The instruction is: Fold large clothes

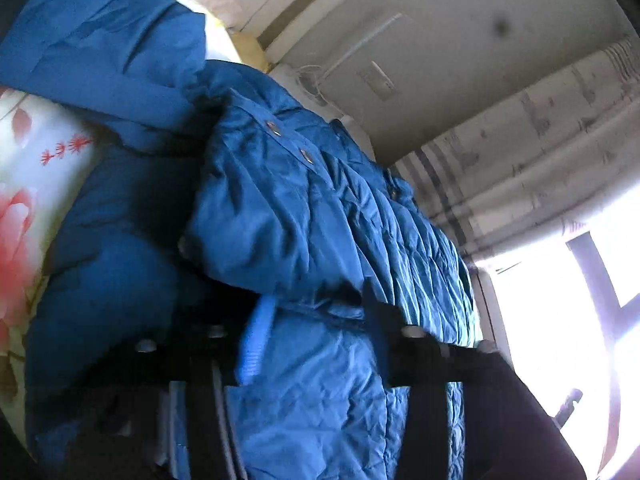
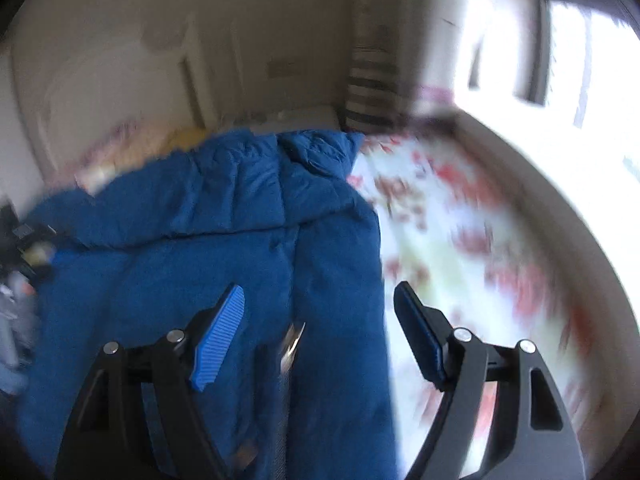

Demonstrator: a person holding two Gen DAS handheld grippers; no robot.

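A large blue quilted jacket [image 1: 304, 208] with metal snaps lies on a floral bed sheet [image 1: 36, 168]. In the left wrist view my left gripper [image 1: 316, 332] is buried in the jacket's fabric, with cloth bunched between the blue pad [image 1: 256, 344] and the dark finger; whether it clamps is unclear. In the right wrist view the jacket [image 2: 224, 232] spreads over the left of the bed. My right gripper [image 2: 320, 332] is open and empty above the jacket's right edge, with a zipper pull [image 2: 292, 344] between its fingers. The view is motion-blurred.
The floral sheet [image 2: 472, 232] lies bare to the right of the jacket. A cream headboard and wall [image 2: 168, 64] stand behind, a striped curtain [image 2: 372, 88] and a bright window [image 2: 560, 40] to the right. Dark clutter [image 2: 20, 248] sits at the left edge.
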